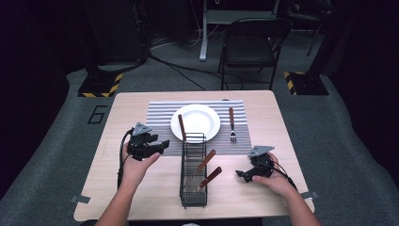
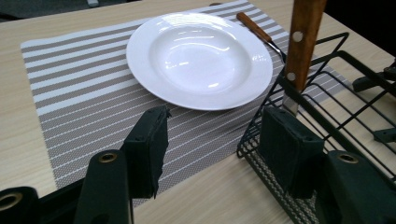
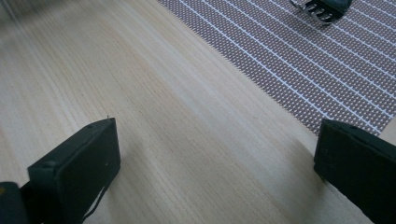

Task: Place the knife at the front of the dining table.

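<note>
- A black wire cutlery rack (image 1: 193,172) stands on a pale wooden desk (image 1: 141,188), in the middle of its near half; every place below is given from this rack.
- Three wooden-handled utensils stand slanted in the rack: one knife (image 1: 181,127) at its far end, leaning over the plate's rim, and two more (image 1: 204,162) nearer the person, tilting right.
- Just beyond the rack lies a grey striped placemat (image 1: 157,113), with a white deep plate (image 1: 195,121) on it.
- A fork (image 1: 231,125) with a wooden handle lies on the placemat, beyond the rack and to its right, beside the plate.
- The left claw (image 1: 162,144) is held in the person's left hand (image 1: 134,165), just left of the rack's far end, near the knife handle.
- In the left gripper view its jaws stand apart with nothing between them; one pad (image 2: 289,144) sits right against the rack's wire corner.
- The right claw (image 1: 241,175) is held in the right hand (image 1: 277,181), to the right of the rack and low over bare desk.
- In the right gripper view its jaws stand wide apart and empty, with the placemat's edge and the fork's tines (image 3: 322,10) ahead.
</note>
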A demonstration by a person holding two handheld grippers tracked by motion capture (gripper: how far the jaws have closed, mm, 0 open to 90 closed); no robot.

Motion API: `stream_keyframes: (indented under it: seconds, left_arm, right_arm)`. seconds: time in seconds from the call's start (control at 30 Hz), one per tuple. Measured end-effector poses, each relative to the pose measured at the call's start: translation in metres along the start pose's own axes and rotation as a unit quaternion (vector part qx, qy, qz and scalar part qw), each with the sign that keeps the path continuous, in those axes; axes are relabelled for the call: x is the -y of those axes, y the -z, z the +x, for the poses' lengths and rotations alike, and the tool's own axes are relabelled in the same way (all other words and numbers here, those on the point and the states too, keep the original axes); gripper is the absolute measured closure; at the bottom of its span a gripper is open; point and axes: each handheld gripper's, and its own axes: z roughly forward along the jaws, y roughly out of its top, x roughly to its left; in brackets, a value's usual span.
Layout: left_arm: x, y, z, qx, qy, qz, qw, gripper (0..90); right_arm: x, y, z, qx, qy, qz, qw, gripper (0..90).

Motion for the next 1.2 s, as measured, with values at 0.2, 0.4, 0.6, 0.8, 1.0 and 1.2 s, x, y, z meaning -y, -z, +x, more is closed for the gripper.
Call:
stream_keyframes:
  seconds: [0.2,0.4,0.6,0.8,1.0,1.2]
  left_arm:
    - [-0.006,-0.003,-0.008,0.009,-0.008,-0.003,0.9999,42.8]
    - [-0.01,-0.007,-0.015,0.022,-0.009,-0.007,0.9997,46.4]
    - [-0.014,-0.01,-0.02,0.025,-0.014,-0.009,0.9995,46.8]
    - [-0.017,-0.015,-0.025,0.036,-0.018,-0.009,0.9992,49.3]
    - [-0.018,-0.021,-0.029,0.047,-0.014,-0.008,0.9987,51.6]
    - [-0.02,-0.028,-0.034,0.053,-0.017,-0.006,0.9984,54.0]
  right_arm:
    - [0.0,0.0,0.0,0.0,0.0,0.0,1.0,0.0]
    - [0.0,0.0,0.0,0.0,0.0,0.0,1.0,0.0]
    - [0.0,0.0,0.0,0.0,0.0,0.0,1.0,0.0]
    - [0.0,0.0,0.0,0.0,0.0,0.0,1.0,0.0]
    - [0.0,0.0,0.0,0.0,0.0,0.0,1.0,0.0]
    - [0.0,0.0,0.0,0.0,0.0,0.0,1.0,0.0]
